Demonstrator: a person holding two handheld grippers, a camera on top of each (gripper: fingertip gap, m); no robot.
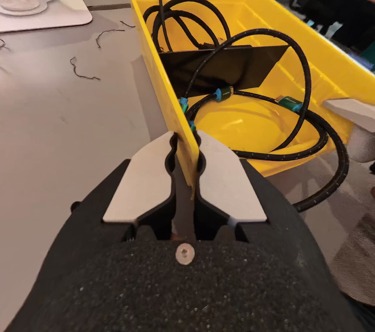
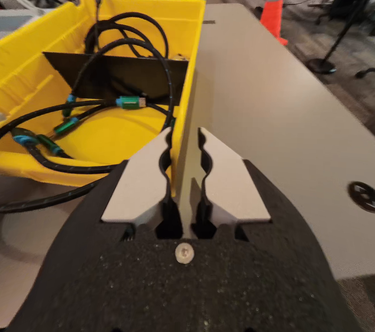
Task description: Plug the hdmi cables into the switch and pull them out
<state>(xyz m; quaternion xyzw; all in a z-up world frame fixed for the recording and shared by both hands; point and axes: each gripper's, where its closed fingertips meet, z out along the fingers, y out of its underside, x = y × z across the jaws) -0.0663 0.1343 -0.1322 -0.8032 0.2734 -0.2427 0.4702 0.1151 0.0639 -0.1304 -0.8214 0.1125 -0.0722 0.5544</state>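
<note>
Several braided black HDMI cables (image 1: 304, 82) with green plugs lie coiled in a yellow plastic bin (image 1: 316, 58) on the grey table (image 1: 60, 119), around a black divider (image 1: 213, 66). The left gripper (image 1: 185, 135) is clamped on the bin's near side wall. The right gripper (image 2: 184, 131) straddles the opposite wall, its fingers apart and not pinching it.
</note>
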